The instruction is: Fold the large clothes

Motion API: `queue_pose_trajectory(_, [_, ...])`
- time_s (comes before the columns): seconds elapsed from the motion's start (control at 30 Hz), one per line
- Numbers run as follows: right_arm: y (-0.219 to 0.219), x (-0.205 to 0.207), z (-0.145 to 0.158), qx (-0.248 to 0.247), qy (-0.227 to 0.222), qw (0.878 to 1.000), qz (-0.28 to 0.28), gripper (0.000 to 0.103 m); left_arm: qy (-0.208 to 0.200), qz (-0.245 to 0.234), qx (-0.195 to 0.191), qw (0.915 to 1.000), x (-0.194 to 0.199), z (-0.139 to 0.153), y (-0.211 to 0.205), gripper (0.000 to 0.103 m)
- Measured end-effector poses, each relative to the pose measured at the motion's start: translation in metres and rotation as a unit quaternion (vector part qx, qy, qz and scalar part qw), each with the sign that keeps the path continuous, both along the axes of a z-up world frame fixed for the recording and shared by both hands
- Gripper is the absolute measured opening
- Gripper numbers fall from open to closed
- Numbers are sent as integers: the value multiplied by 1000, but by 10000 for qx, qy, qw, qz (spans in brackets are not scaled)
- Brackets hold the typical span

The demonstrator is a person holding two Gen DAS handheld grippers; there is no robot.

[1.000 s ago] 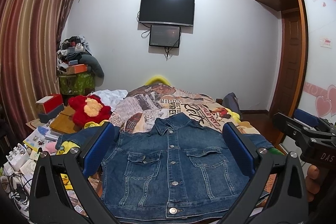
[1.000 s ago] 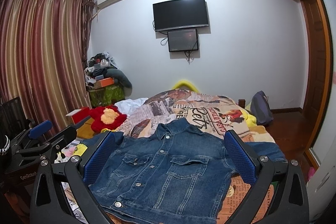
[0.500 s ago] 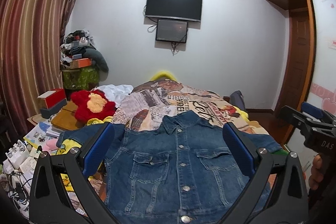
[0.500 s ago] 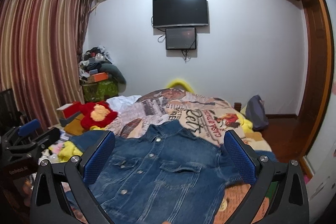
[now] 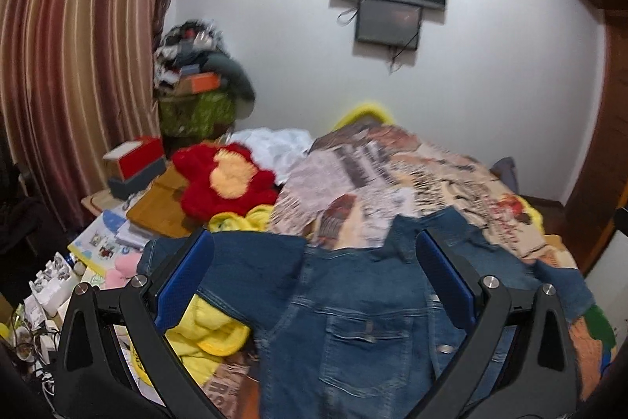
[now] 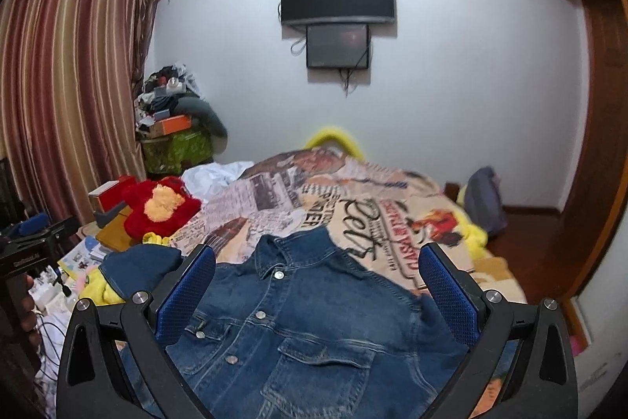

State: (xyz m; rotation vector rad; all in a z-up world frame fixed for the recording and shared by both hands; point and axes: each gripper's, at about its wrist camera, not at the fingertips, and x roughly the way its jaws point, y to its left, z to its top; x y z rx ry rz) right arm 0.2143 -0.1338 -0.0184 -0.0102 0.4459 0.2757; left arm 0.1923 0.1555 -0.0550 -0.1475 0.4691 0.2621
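The bed point(image 6: 392, 191), spread with a newsprint-patterned cover, carries the denim jacket point(image 6: 306, 332), which lies front up and buttoned near its foot, collar toward the far wall and 1 sleeve point(image 5: 235, 262) stretched out to the left over a yellow towel point(image 5: 204, 332). Denim of this weight is likely stiff and fairly heavy; it should hold a crease but resist bunching, and the doubled seams at shoulder, cuff and hem look like the firmest places to pinch. A red plush toy point(image 5: 223, 183) sits beside the bed. The left tool point(image 5: 314, 285) hangs over the jacket's left half, jaws wide and empty; the right tool point(image 6: 318, 285) likewise, wide and empty.
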Motion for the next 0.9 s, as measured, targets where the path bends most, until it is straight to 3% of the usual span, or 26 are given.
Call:
queue_pose_trajectory(0.17, [11, 60, -25, 28, 613, 9979, 201, 103, 527, 39, -686, 9962, 38, -28, 54, 103])
queue_pose_trajectory(0.3, [26, 101, -62, -19, 1193, 9923, 326, 103, 997, 202, -1361, 9855, 65, -64, 99, 103])
queue_pose_trajectory(0.4, [39, 127, -97, -79, 1746, 9834, 497, 103, 1316, 416, -1645, 9767, 78, -92, 125, 103])
queue_pose_trajectory(0.53, [58, 159, -143, -204, 2433, 9673, 684, 103, 1698, 621, -2185, 9590, 87, -132, 159, 103])
queue_pose_trajectory(0.67, [72, 180, -178, -151, 3055, 9479, 891, 103, 1995, 599, -2552, 9442, 94, -163, 181, 94])
queue_pose_trajectory(0.9, [88, 195, -213, -186, 3538, 9288, 1086, 103, 2157, 855, -2956, 9267, 102, -192, 207, 86])
